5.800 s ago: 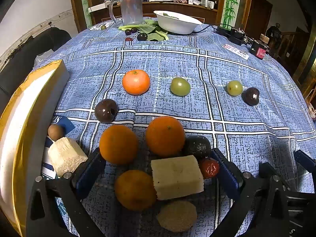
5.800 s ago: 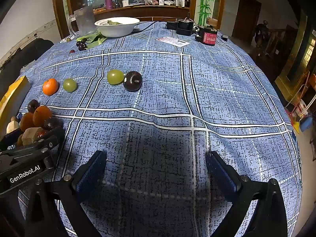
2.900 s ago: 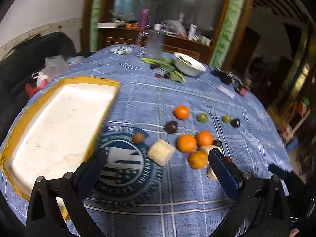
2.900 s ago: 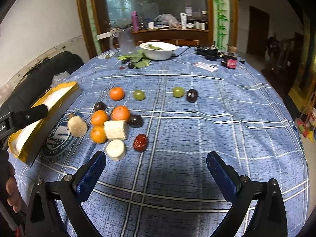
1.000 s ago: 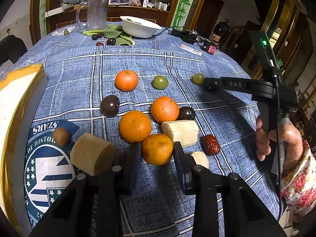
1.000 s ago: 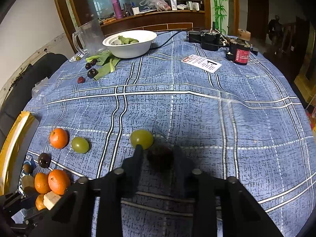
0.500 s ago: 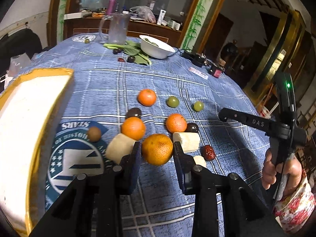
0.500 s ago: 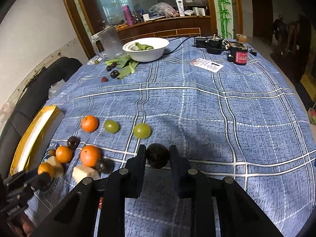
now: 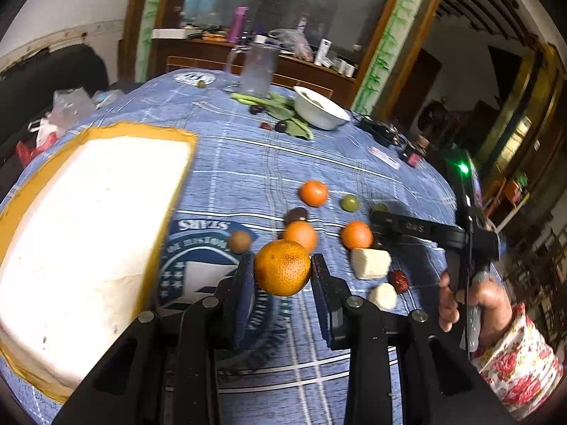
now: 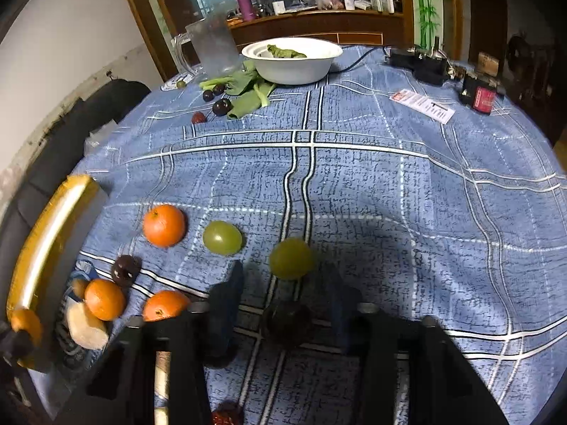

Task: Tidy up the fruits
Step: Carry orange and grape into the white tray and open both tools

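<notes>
Lifted since a second ago, dimpled round orange (image 9: pixel 282 268) is sitting clamped in left claw (image 9: pixel 282 276) — right claw (image 10: pixel 287 315) is gripping a dark smooth plum (image 10: pixel 287 323).

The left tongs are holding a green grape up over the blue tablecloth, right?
Not quite. The left tongs hold an orange, not a green grape, as the left wrist view shows. It is up over the blue tablecloth, as you said. The green grapes lie further back on the cloth.
</notes>
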### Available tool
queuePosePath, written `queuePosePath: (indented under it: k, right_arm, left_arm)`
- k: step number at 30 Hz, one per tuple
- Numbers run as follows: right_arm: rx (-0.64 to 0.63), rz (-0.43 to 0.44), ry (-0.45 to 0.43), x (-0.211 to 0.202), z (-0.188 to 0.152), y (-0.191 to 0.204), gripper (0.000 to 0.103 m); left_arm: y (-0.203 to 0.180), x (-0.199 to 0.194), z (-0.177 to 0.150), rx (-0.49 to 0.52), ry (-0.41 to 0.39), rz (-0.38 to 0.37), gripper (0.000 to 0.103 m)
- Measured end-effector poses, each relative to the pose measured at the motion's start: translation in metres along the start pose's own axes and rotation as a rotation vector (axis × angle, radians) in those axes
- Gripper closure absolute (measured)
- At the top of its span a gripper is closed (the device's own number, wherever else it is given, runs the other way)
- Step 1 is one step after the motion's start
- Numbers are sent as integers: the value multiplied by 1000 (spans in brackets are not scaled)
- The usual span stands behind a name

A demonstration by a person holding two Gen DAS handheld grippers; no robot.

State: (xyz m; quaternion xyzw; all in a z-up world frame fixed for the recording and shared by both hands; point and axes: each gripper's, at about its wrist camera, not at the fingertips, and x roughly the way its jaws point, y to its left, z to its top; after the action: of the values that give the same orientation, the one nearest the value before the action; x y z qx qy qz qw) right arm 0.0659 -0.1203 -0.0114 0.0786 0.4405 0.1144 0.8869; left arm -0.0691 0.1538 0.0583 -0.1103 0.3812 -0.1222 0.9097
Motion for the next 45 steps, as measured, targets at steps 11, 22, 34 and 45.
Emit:
queuePosePath:
  k: [11, 22, 34, 45]
  right_arm:
    - [51, 42, -65, -34, 0, -10, 89]
    - [37, 11, 6, 2, 4, -4, 79]
    - [-5, 119, -90, -51, 8, 37, 78]
    - [-254, 408, 18, -45, -12, 203, 77]
  left_arm:
    - [28, -11, 2, -83, -31, 14, 72]
    - [44, -26, 2, -109, -55, 53, 72]
    - [80, -50, 12, -157, -122, 148, 72]
    - [149, -56, 3, -277, -93, 313, 72]
